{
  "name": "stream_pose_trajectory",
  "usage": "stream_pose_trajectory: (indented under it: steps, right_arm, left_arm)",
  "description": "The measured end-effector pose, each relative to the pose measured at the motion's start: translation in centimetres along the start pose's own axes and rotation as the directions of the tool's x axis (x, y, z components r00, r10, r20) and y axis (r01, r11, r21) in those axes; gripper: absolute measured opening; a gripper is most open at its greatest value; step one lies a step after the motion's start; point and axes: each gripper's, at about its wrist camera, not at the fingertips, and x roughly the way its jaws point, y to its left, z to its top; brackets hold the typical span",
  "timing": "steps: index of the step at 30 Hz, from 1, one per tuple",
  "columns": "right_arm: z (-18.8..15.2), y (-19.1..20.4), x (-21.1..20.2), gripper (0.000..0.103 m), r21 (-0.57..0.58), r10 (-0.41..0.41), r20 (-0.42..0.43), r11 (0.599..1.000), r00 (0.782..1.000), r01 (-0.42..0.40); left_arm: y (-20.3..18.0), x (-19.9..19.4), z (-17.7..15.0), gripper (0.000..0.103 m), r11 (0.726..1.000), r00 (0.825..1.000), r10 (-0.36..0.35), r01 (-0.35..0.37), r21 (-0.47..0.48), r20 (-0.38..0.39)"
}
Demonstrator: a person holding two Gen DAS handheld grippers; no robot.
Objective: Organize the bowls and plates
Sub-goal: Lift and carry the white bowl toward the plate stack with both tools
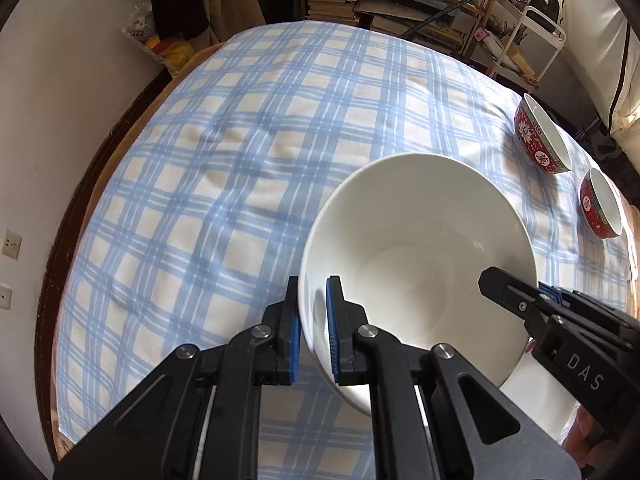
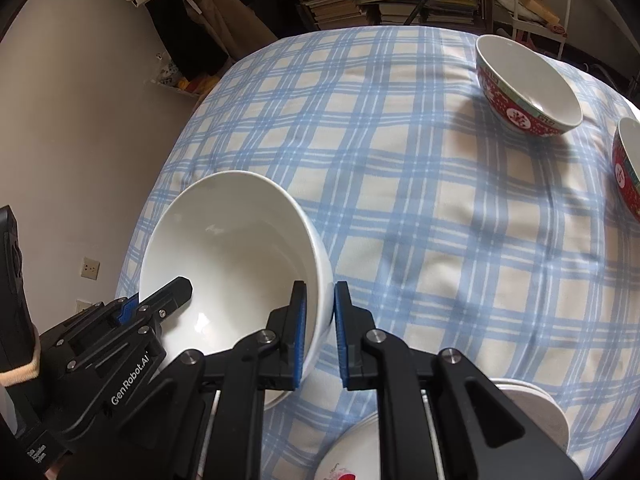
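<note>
You've got the big white bowl pinched from both sides. L tool is clamped narrow on the near-left rim, one blue pad inside the wall, the other outside. R tool grips the opposite rim the same way, pads tight on the wall. The bowl sits tilted betw. your two tools, above the blue-and-cream checked cloth on the table; can't tell if its base touches the cloth.

Off to your right, two red patterned bowls stand upright on the cloth near the far-right edge, close to each other but apart, and well apart from the white bowl. The second one is cut off by the frame edge.

Below your R tool, in the right wrist view, a stack of white plates lies at the near edge, plus a plate w/ a red motif just beside it.
</note>
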Motion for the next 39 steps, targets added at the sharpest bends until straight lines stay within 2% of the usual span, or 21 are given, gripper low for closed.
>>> stream_pose_trajectory:
  steps: [4, 11, 14, 21, 27, 39]
  right_arm:
    - [-1.9, -1.0, 0.5, 0.015, 0.028, 0.041, -0.025, 0.999, 0.999, -0.04]
    - [-4.0, -1.1, 0.7, 0.015, 0.043, 0.089, -0.051, 0.995, 0.995, -0.087]
    - [-4.5, -0.8, 0.7, 0.015, 0.017, 0.063, -0.046, 0.998, 0.997, -0.062]
    - [-4.8, 0.4, 1.3, 0.013, -0.039, -0.02, -0.041, 0.999, 0.999, 0.019]
    - [-4.8, -0.1, 1.2, 0.014, -0.013, 0.011, -0.05, 1.0, 0.999, -0.012]
    - [-4.8, 0.3, 1.2, 0.013, -0.026, 0.002, -0.038, 1.0, 0.999, -0.003]
  left_arm:
    - [-0.4, -0.3, -1.2, 0.01, 0.999, 1.0, 0.03, -0.03, 0.041, 0.004]
    - [0.5, -0.2, -2.3, 0.01, 1.0, 1.0, 0.0, 0.001, 0.018, -0.024]
    - [0.6, 0.3, -3.0, 0.01, 1.0, 0.999, -0.009, 0.01, 0.017, -0.035]
    - [1.0, 0.7, -4.0, 0.01, 1.0, 1.0, 0.002, -0.002, -0.029, 0.009]
    - [2.2, 1.5, -4.0, 0.01, 0.994, 0.997, -0.076, 0.074, -0.084, -0.023]
    - [1.1, 1.7, -4.3, 0.01, 0.999, 0.999, -0.038, 0.037, -0.024, -0.03]
